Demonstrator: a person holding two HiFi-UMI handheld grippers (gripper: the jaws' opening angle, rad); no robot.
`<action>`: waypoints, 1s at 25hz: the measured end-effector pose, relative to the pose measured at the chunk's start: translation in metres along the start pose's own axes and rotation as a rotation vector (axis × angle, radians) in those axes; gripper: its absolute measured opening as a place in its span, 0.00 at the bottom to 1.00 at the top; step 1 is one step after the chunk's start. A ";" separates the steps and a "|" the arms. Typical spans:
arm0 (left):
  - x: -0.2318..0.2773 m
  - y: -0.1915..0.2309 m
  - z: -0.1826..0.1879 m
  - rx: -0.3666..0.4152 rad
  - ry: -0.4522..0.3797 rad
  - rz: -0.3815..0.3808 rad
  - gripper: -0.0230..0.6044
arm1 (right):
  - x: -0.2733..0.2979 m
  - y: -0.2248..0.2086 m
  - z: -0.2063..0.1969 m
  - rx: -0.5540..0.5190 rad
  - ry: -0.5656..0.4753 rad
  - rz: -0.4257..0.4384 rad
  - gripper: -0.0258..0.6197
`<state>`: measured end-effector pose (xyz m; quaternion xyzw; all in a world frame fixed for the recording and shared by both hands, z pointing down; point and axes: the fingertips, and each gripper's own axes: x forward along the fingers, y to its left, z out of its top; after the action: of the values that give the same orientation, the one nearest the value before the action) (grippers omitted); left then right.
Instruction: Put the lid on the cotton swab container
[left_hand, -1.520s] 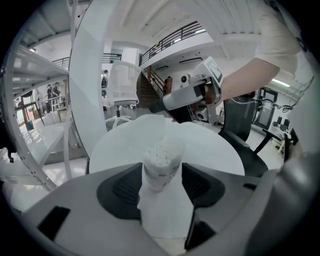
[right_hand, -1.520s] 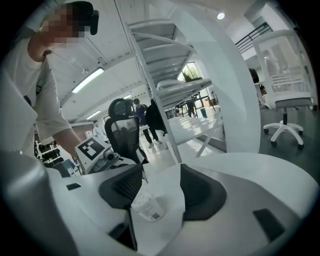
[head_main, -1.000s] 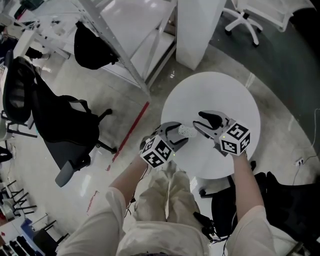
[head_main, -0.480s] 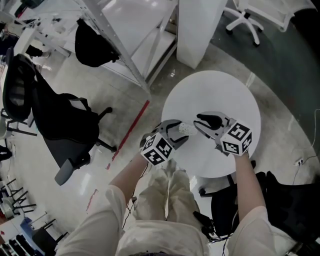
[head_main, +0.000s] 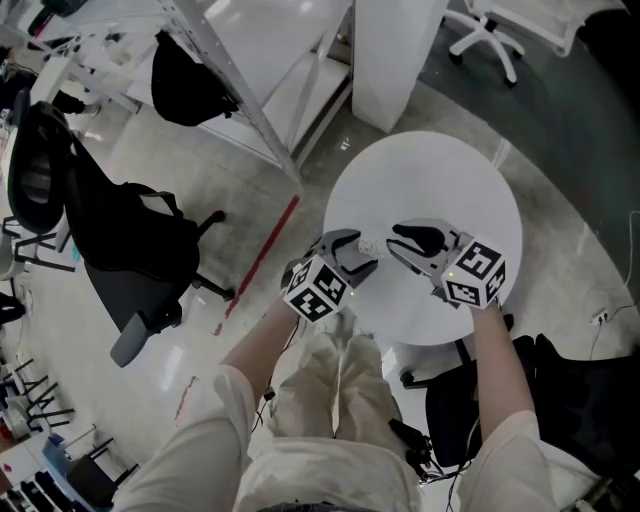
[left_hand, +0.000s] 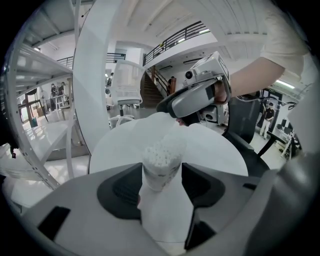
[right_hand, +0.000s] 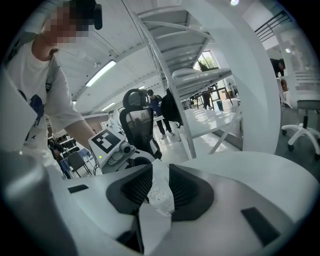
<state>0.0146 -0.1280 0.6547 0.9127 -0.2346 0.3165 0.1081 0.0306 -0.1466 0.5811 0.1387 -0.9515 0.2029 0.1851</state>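
A clear cotton swab container (head_main: 368, 245) full of white swabs sits upright between the jaws of my left gripper (head_main: 360, 253), which is shut on it. The left gripper view shows the container (left_hand: 161, 162) from just above, its top uncovered and the swab tips showing. My right gripper (head_main: 401, 243) hovers just right of the container, jaws pointing at it. In the right gripper view a thin clear lid (right_hand: 159, 192) stands edge-on, pinched between the ribbed pads (right_hand: 137, 187). Both grippers are over the near part of the round white table (head_main: 440, 180).
A black office chair (head_main: 110, 250) stands on the floor at the left. A white shelf frame (head_main: 250, 90) and a white pillar (head_main: 400, 60) lie beyond the table. A red floor strip (head_main: 265, 255) runs left of the table. A white swivel chair (head_main: 490, 40) is at the top right.
My left gripper has carried the container a little farther over the table, and the gap to my right gripper has shrunk. The right gripper has hardly moved.
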 end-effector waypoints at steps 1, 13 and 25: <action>-0.001 0.000 -0.001 -0.004 0.001 0.003 0.43 | 0.000 0.003 -0.001 -0.003 0.002 0.001 0.21; -0.001 -0.003 -0.004 0.018 0.020 0.017 0.43 | 0.001 0.026 -0.018 -0.076 0.079 0.017 0.21; -0.001 -0.005 -0.005 0.034 0.026 0.023 0.43 | 0.006 0.031 -0.032 -0.136 0.149 0.014 0.17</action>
<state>0.0133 -0.1219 0.6574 0.9076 -0.2382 0.3334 0.0917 0.0241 -0.1062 0.5999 0.1036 -0.9476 0.1490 0.2631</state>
